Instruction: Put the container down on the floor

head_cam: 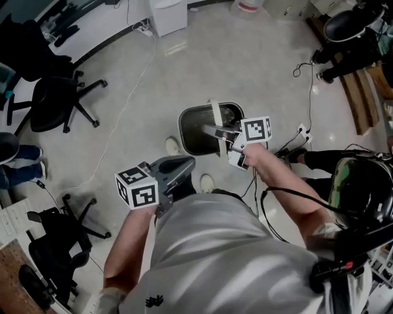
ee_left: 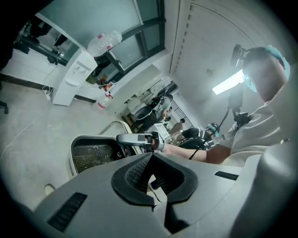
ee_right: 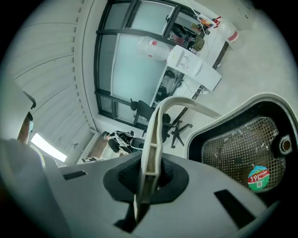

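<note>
The container (head_cam: 195, 130) is a dark bin with a white rim, a mesh bottom and a round sticker (ee_right: 259, 178). It hangs by its white bail handle (ee_right: 154, 135) low over the floor, in front of the person's shoes. My right gripper (head_cam: 222, 132) is shut on that handle, which runs up between the jaws in the right gripper view. My left gripper (head_cam: 183, 164) is held nearer the body, to the left of the container and apart from it. Its jaws are together with nothing in them. The left gripper view shows the container (ee_left: 92, 157) with the right gripper (ee_left: 136, 138) over it.
Pale floor spreads all round. Black office chairs stand at the left (head_cam: 56, 101) and lower left (head_cam: 54, 240). A white cable (head_cam: 126, 104) trails across the floor. A power strip (head_cam: 302, 130) with cords lies to the right. A water dispenser (head_cam: 167, 15) stands at the back.
</note>
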